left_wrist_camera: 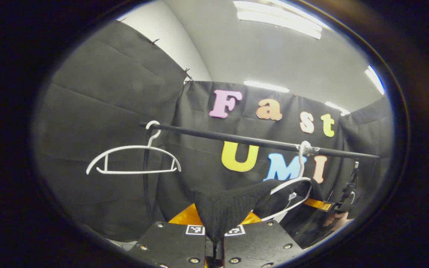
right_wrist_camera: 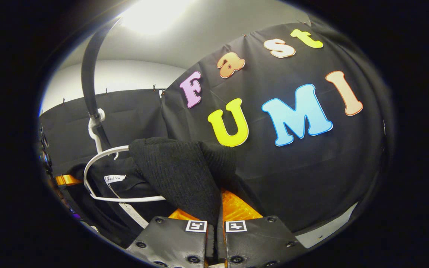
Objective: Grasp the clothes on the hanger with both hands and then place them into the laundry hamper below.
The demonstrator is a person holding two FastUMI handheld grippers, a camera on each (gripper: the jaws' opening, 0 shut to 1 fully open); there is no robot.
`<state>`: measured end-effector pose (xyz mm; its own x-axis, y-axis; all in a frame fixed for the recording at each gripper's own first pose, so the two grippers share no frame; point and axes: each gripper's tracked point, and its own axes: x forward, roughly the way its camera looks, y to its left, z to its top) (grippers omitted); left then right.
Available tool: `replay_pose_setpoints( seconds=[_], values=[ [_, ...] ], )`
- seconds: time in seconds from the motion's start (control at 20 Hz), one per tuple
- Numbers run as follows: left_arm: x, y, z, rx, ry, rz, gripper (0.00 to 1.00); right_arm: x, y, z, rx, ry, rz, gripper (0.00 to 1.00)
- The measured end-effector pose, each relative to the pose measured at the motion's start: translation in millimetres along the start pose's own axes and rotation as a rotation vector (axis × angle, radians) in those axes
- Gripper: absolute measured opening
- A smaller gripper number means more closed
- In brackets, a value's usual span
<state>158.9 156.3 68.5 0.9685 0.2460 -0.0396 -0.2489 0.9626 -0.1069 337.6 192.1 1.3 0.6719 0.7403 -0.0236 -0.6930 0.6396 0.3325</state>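
Black ribbed-knit garment (right_wrist_camera: 179, 175); white hangers (left_wrist_camera: 132, 160); black rail (left_wrist_camera: 251, 140); white tag (right_wrist_camera: 114, 178).

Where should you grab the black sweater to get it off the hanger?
At its shoulders, one on each side of the hook, coming from the front. The black sweater drapes over the white hanger, so the shoulder folds stick out. Both the left gripper and the right gripper already pinch them.

On the rail (left_wrist_camera: 251, 140) hang two hangers: an empty hanger (left_wrist_camera: 132, 160) left, the garment (left_wrist_camera: 229, 208) right.
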Motion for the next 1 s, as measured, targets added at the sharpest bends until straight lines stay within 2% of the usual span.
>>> replay_pose_setpoints(
  seconds=[0.05,0.15,0.35,0.55,0.75,0.8,0.85,0.95,1.0],
  values=[
    [4.2,3.7,3.3,0.021,0.000,-0.002,0.04,-4.7,2.4,-2.7,0.012,0.016,0.024,0.04],
    [9.9,7.2,5.8,0.035,-0.001,-0.004,0.05,-11.3,0.3,-3.2,0.037,0.036,0.064,0.05],
    [19.7,9.7,6.7,-0.010,0.012,-0.031,0.04,-19.9,-5.5,5.7,0.104,0.036,0.096,0.04],
    [33.4,10.2,10.1,0.022,0.035,-0.085,0.05,-14.3,-15.2,17.4,0.174,0.004,0.085,0.05],
    [49.5,24.0,-11.0,0.020,0.047,-0.126,0.05,-2.2,-23.8,23.6,0.219,-0.053,0.060,0.05],
    [51.6,26.1,-15.8,0.003,0.040,-0.135,0.05,2.8,-29.9,22.0,0.236,-0.061,0.053,0.01],
    [56.0,31.0,-24.8,-0.017,0.039,-0.134,0.05,9.1,-37.7,19.5,0.260,-0.063,0.040,0.05],
    [60.9,45.0,-52.5,-0.044,0.079,-0.110,0.05,20.5,-48.8,14.2,0.305,-0.067,0.021,0.04],
    [54.5,46.8,-62.5,-0.061,0.110,-0.094,0.05,24.1,-54.0,10.3,0.322,-0.062,0.007,0.01]
  ],
)
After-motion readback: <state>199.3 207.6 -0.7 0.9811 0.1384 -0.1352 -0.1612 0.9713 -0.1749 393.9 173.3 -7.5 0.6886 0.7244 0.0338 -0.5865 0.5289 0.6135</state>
